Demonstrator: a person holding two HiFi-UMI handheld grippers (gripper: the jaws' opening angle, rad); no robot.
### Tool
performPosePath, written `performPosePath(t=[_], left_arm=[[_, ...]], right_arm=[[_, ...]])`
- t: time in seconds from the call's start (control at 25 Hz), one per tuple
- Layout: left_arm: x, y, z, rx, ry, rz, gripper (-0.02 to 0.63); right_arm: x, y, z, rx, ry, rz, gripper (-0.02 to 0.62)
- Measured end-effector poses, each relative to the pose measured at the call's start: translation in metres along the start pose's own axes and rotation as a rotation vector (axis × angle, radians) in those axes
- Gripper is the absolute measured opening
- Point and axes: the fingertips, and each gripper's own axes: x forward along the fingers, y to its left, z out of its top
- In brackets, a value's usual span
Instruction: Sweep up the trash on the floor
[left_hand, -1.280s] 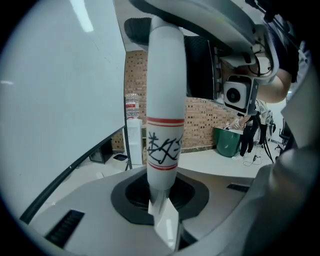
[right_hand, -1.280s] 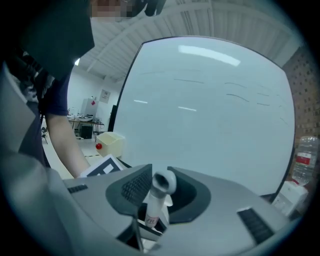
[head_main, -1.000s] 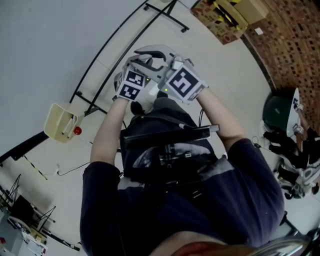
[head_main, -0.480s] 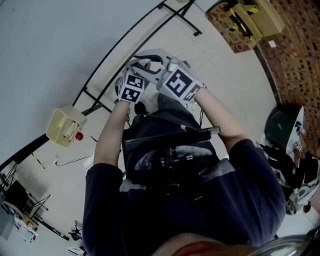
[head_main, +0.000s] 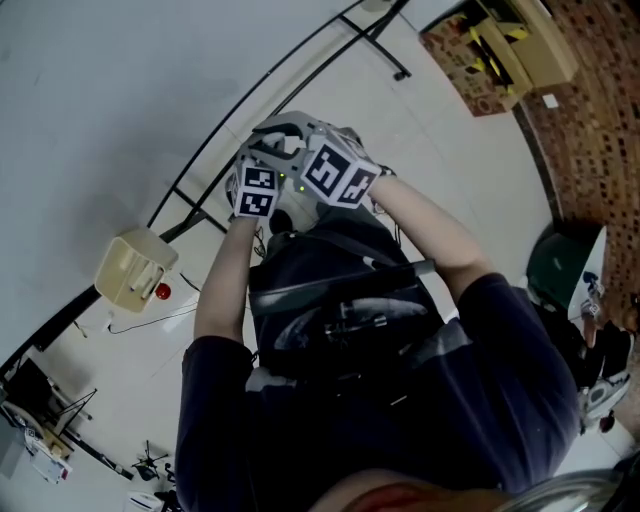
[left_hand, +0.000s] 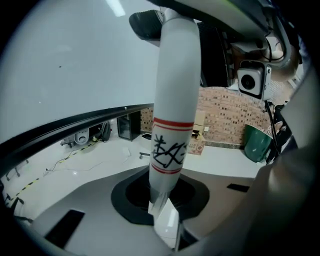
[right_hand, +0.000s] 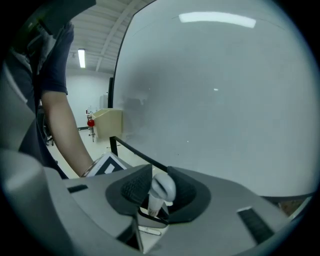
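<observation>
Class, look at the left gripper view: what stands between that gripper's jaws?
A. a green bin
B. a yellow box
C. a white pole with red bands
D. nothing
C: in the left gripper view, a white pole with two red bands rises from between the dark pads of the left gripper.

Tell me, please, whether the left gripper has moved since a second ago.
Yes: in the head view the left gripper has shifted left, closer to the black rail.

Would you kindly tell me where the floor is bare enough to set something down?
The pale floor between the black frame and the cardboard boxes is bare. It is crowded by the green bin on the right and around the stands at lower left.
</observation>
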Motion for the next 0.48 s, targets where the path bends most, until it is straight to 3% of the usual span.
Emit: performPosePath(t=[0.16, 0.48], left_arm=[[-0.007, 0.014, -0.001, -0.032, -0.003, 0.02, 0.044], [-0.038, 0.028, -0.017, -0.102, 0.013, 0.057, 0.055]], right_arm=[[0.014, 0.0, 0.008, -0.044, 0.031, 0.032, 0.109], [0.033, 0.03, 0.027, -0.05, -0.029, 0.14, 0.109]])
